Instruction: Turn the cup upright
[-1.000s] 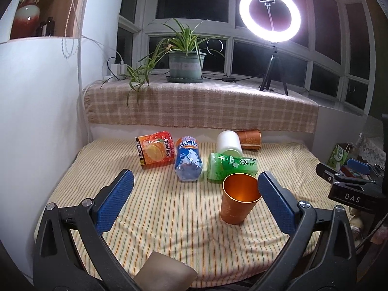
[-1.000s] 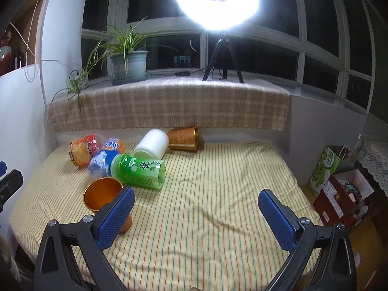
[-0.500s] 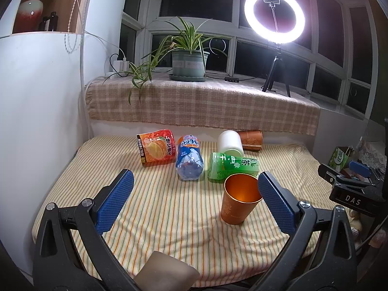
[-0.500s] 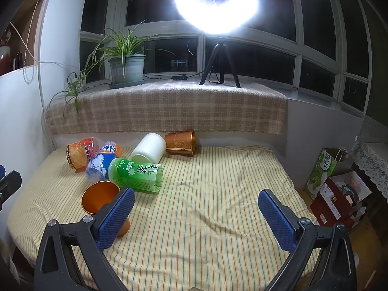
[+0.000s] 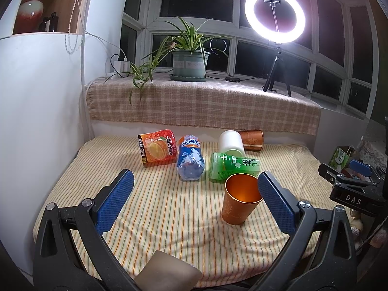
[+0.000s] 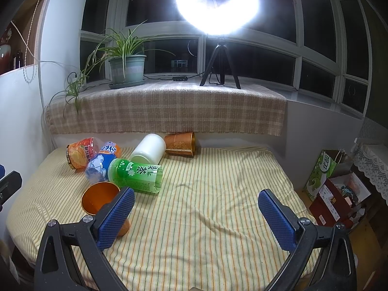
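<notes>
An orange metal cup [image 5: 238, 200] stands upright, mouth up, on the striped cloth, just inside the right pad of my left gripper [image 5: 194, 200]. It also shows in the right wrist view [image 6: 99, 197], partly behind the left pad. A second orange cup [image 5: 252, 140] lies on its side at the back; the right wrist view shows it too [image 6: 180, 143]. My left gripper is open and empty. My right gripper [image 6: 196, 214] is open and empty over bare cloth to the right of the cups.
A green tea bottle [image 5: 232, 166], a blue bottle [image 5: 190, 161], an orange-label bottle [image 5: 157, 150] and a white cylinder [image 5: 230, 143] lie in a cluster. A plaid-covered sill with a plant [image 5: 190, 60] and ring light [image 5: 274, 15] stands behind. Boxes [image 6: 334, 194] sit right of the bed.
Both grippers have drawn back and risen slightly, so the objects look a little farther away. The upright cup has not moved. Both grippers stay open.
</notes>
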Demonstrator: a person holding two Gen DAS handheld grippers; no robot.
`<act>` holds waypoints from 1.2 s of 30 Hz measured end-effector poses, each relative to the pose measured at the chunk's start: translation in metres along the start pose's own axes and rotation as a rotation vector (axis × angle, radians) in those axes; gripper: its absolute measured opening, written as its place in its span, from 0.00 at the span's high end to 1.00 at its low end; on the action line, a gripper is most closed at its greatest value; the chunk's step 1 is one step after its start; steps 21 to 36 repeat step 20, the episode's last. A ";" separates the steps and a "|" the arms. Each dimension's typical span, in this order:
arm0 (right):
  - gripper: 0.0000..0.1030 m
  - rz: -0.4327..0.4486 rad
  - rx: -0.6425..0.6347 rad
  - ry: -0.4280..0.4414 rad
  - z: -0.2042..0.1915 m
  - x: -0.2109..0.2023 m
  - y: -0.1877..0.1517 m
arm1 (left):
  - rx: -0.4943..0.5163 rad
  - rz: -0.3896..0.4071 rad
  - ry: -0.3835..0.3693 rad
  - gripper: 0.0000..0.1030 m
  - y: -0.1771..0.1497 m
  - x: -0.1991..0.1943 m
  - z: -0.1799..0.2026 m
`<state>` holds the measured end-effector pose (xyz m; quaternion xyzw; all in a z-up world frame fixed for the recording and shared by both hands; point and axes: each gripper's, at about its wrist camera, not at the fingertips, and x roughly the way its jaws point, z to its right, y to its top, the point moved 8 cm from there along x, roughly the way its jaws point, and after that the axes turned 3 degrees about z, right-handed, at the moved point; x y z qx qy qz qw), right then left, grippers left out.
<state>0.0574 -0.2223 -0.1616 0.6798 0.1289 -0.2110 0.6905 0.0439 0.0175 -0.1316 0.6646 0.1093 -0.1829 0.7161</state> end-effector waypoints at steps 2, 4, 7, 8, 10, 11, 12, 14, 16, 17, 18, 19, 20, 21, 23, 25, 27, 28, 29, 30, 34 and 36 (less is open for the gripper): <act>0.00 0.000 -0.001 0.000 0.000 0.000 0.000 | 0.000 0.001 0.006 0.00 0.001 -0.001 -0.001; 0.00 -0.001 -0.002 0.001 0.001 0.001 0.000 | 0.000 0.002 0.010 0.00 0.001 -0.001 -0.002; 0.00 0.000 -0.002 -0.001 0.000 0.000 0.000 | 0.000 0.001 0.017 0.00 0.001 0.000 -0.003; 0.00 -0.001 -0.003 0.000 0.001 0.001 0.000 | 0.000 0.000 0.019 0.00 0.001 0.000 -0.003; 0.00 -0.001 -0.003 -0.001 0.002 0.001 0.000 | -0.001 0.000 0.022 0.00 0.001 -0.001 -0.002; 0.00 -0.001 -0.003 -0.002 0.001 0.000 0.000 | -0.001 0.000 0.022 0.00 0.001 -0.001 -0.002; 0.00 0.000 -0.003 -0.001 0.000 0.000 0.000 | 0.000 -0.001 0.022 0.00 0.001 -0.001 -0.003; 0.00 -0.001 -0.003 -0.001 0.000 0.000 0.000 | 0.001 -0.001 0.024 0.00 0.001 -0.001 -0.003; 0.00 -0.001 -0.004 0.000 0.000 0.000 0.000 | 0.001 0.000 0.028 0.00 0.001 -0.001 -0.003; 0.00 -0.001 -0.004 0.000 0.000 0.000 0.001 | 0.001 0.001 0.031 0.00 0.001 -0.001 -0.004; 0.00 -0.002 -0.004 -0.001 0.000 0.000 0.001 | 0.002 0.004 0.034 0.00 0.001 -0.001 -0.004; 0.00 -0.002 -0.005 0.000 0.000 0.001 0.000 | 0.006 0.007 0.038 0.00 0.000 -0.001 -0.004; 0.00 -0.003 -0.006 0.001 0.000 0.002 -0.001 | 0.009 0.007 0.042 0.00 0.000 -0.001 -0.004; 0.00 -0.003 -0.006 0.001 0.000 0.002 -0.001 | 0.009 0.007 0.042 0.00 0.000 -0.001 -0.004; 0.00 -0.003 -0.006 0.001 0.000 0.002 -0.001 | 0.009 0.007 0.042 0.00 0.000 -0.001 -0.004; 0.00 -0.003 -0.006 0.001 0.000 0.002 -0.001 | 0.009 0.007 0.042 0.00 0.000 -0.001 -0.004; 0.00 -0.003 -0.006 0.001 0.000 0.002 -0.001 | 0.009 0.007 0.042 0.00 0.000 -0.001 -0.004; 0.00 -0.003 -0.006 0.001 0.000 0.002 -0.001 | 0.009 0.007 0.042 0.00 0.000 -0.001 -0.004; 0.00 -0.003 -0.006 0.001 0.000 0.002 -0.001 | 0.009 0.007 0.042 0.00 0.000 -0.001 -0.004; 0.00 -0.003 -0.006 0.001 0.000 0.002 -0.001 | 0.009 0.007 0.042 0.00 0.000 -0.001 -0.004; 0.00 -0.003 -0.006 0.001 0.000 0.002 -0.001 | 0.009 0.007 0.042 0.00 0.000 -0.001 -0.004; 0.00 -0.003 -0.006 0.001 0.000 0.002 -0.001 | 0.009 0.007 0.042 0.00 0.000 -0.001 -0.004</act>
